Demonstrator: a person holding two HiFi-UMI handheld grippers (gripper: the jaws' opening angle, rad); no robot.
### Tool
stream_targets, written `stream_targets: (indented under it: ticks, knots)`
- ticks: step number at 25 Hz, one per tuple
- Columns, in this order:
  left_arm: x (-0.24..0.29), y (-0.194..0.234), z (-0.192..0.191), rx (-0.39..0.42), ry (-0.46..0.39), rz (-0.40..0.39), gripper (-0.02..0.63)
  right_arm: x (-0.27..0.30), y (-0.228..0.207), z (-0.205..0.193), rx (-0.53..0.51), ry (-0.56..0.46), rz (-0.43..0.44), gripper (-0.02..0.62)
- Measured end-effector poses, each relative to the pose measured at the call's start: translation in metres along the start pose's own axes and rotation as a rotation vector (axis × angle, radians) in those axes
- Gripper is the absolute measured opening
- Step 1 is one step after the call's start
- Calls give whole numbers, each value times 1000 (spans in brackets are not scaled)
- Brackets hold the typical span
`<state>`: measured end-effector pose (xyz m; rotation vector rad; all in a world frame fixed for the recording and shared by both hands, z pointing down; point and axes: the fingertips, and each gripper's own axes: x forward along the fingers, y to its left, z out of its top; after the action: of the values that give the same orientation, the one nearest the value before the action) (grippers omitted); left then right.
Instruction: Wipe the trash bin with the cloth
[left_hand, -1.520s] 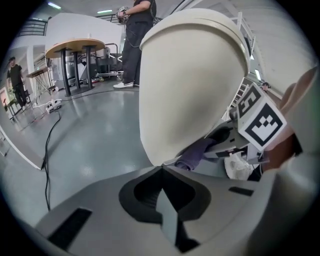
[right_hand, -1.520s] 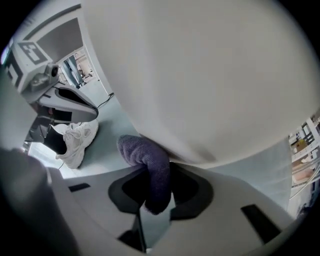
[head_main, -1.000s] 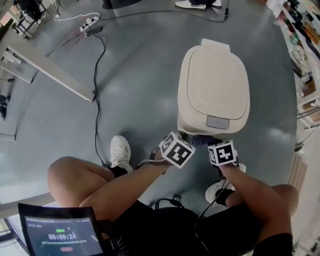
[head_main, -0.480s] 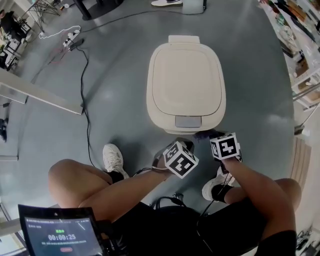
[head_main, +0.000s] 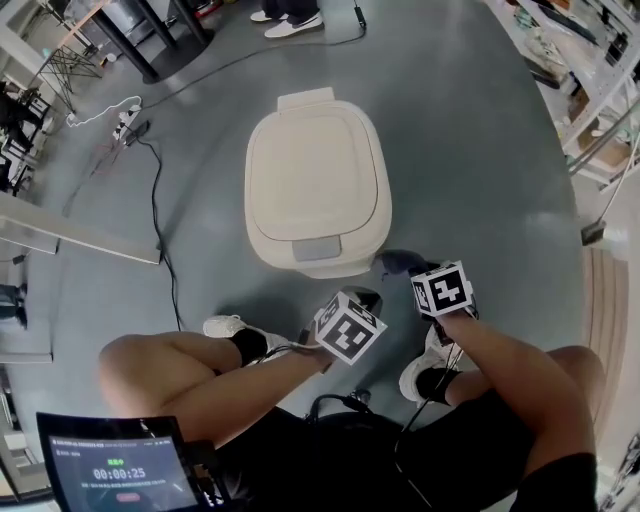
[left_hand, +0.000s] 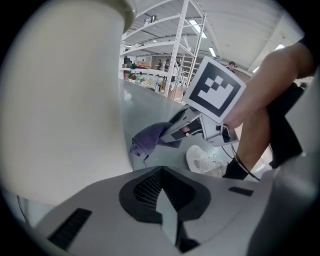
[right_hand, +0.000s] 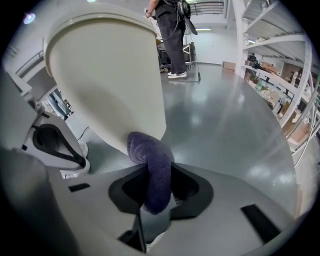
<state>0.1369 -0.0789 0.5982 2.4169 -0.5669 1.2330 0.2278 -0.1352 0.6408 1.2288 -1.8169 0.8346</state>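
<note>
With the right tool (head_main: 408, 268) clamped on the cloth (right_hand: 152, 165) at the lower front of the bin (head_main: 315, 180) on the floor and the left tool (head_main: 362, 300) closed empty, wiping looks underway; next, press the cloth on and sweep.

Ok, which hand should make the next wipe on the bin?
Right. The right tongs are shut on the purple cloth, close beside the trash bin's lower wall. The left tongs are shut with nothing in them.
</note>
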Motion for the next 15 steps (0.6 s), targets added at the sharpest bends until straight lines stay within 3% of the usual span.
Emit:
stream_targets:
  ticks: [2, 5, 10, 13, 15]
  knots:
    - [0, -18, 18, -12, -6, -3, -3, -11, -12, -1, 23, -23, 20, 91]
    - [-6, -56, 62, -103, -38, -36, -3, -43, -31, 4, 66, -82, 71, 92]
    - [-34, -47, 86, -269, -144, 12, -3, -74, -32, 47, 119, -220, 81, 92]
    - [-57, -43, 105, -304, -247, 59, -3, -99, -31, 85, 42, -325, 56, 92]
    - [-68, -39, 115, -264, -295, 74, -3, -118, -22, 114, -77, -406, 34, 92]
